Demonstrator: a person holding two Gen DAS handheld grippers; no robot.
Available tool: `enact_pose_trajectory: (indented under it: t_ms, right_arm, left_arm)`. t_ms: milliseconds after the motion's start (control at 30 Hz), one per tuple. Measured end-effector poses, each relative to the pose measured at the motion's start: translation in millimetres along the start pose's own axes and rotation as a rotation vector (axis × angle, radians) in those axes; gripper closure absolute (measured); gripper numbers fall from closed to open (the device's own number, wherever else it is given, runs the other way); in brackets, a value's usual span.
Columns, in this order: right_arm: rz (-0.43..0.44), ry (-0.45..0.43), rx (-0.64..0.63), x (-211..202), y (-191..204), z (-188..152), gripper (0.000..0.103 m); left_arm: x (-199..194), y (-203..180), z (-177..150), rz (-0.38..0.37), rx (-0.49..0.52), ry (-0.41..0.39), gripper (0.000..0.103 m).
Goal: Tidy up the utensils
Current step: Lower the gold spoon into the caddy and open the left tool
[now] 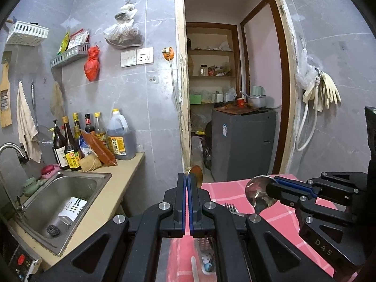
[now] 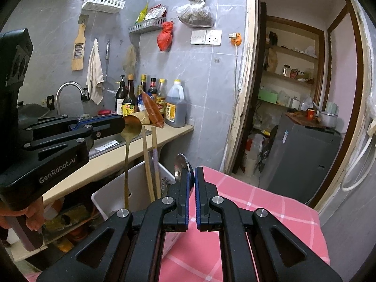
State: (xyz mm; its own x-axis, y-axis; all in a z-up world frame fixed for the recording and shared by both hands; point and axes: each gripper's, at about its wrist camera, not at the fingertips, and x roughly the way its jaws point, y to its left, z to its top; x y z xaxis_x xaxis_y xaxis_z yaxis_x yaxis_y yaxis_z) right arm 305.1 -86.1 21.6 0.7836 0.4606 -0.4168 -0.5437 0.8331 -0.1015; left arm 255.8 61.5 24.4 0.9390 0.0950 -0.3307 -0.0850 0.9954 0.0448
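My left gripper is shut on a gold spoon, held bowl-up; in the right wrist view the gold spoon hangs handle-down into a white utensil holder that also holds wooden chopsticks. My right gripper is shut on a silver spoon, whose bowl sticks up past the fingers; that spoon and the right gripper also show in the left wrist view. A silver fork lies on the pink checked tablecloth.
A steel sink with a tap sits left in a beige counter, with sauce bottles at the back. A doorway with a grey washing machine lies ahead. The pink cloth covers the table below both grippers.
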Motion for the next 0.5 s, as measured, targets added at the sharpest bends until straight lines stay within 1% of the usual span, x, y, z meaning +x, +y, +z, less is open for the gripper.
enact_pose_trajectory:
  t_ms: [367,500]
  right_arm:
    - [0.011,0.022,0.023,1.0,0.3,-6.6,0.098]
    - [0.021,0.028,0.033,0.3,1.3,-8.8,0.098]
  left_arm:
    - [1.3,7.2,-7.6,-0.031,-0.056,0.053,0.101]
    - [1.3,10.3,-10.3,-0.057,-0.076,0.070,0.100]
